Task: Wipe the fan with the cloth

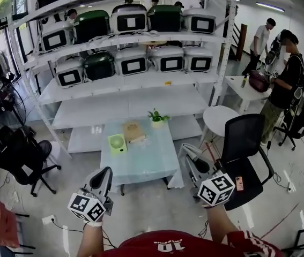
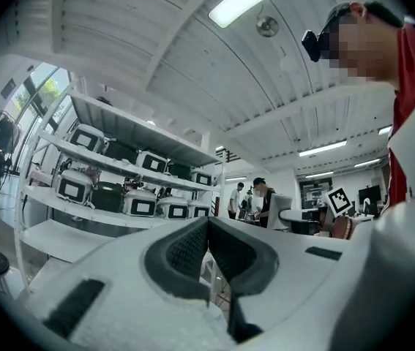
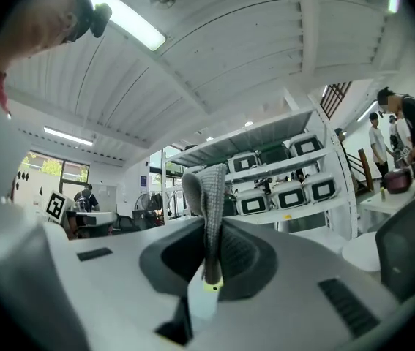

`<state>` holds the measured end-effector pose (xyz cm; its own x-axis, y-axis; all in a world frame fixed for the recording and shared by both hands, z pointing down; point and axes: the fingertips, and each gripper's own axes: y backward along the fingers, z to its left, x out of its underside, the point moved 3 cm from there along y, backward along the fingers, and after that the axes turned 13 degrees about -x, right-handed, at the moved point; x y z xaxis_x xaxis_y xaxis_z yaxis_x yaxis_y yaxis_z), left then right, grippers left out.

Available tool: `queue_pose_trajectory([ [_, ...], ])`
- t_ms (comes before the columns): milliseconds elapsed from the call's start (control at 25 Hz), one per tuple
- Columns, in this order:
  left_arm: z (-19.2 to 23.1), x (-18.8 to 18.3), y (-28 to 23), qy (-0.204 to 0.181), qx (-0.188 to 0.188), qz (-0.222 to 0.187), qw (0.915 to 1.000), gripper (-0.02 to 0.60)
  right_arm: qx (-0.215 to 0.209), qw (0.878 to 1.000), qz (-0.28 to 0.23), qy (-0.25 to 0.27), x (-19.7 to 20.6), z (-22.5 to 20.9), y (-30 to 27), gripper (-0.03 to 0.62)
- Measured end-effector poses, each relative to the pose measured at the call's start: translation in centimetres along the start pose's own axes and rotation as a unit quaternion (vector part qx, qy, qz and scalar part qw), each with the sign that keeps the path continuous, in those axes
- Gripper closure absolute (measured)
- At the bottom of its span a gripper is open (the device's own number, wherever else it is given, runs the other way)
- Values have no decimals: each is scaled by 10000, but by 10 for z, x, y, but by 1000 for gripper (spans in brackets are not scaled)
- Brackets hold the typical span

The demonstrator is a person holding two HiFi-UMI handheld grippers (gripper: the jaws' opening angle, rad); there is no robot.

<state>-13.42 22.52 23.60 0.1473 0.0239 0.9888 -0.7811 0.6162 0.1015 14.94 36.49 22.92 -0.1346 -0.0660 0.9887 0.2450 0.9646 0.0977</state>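
A small green fan (image 1: 117, 143) stands on the left part of the low pale-blue table (image 1: 146, 162), seen only in the head view. My right gripper (image 1: 191, 155) is held up in front of the table's right corner, shut on a grey knitted cloth (image 3: 208, 189) that sticks up out of the jaws. In the right gripper view, the right gripper (image 3: 208, 232) points at the ceiling and the shelves. My left gripper (image 1: 104, 174) hovers before the table's near left edge. Its jaws (image 2: 208, 225) are pressed together with nothing between them. Both grippers are well short of the fan.
A tan flat object (image 1: 134, 131) and a potted plant (image 1: 157, 116) share the table. Black office chairs stand at right (image 1: 245, 143) and left (image 1: 20, 154). A white rack (image 1: 130, 63) of cases is behind, with a round white table (image 1: 220, 116) and people (image 1: 286, 74) at right.
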Motion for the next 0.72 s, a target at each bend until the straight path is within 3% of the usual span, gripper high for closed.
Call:
queue_pose_trajectory([
  [240, 9, 7, -9, -97, 70, 86, 9999, 580, 290, 9992, 184, 184, 2, 11, -16, 571],
  [720, 56, 2, -1, -56, -193, 110, 9997, 580, 84, 9996, 171, 194, 7, 30, -43, 574],
])
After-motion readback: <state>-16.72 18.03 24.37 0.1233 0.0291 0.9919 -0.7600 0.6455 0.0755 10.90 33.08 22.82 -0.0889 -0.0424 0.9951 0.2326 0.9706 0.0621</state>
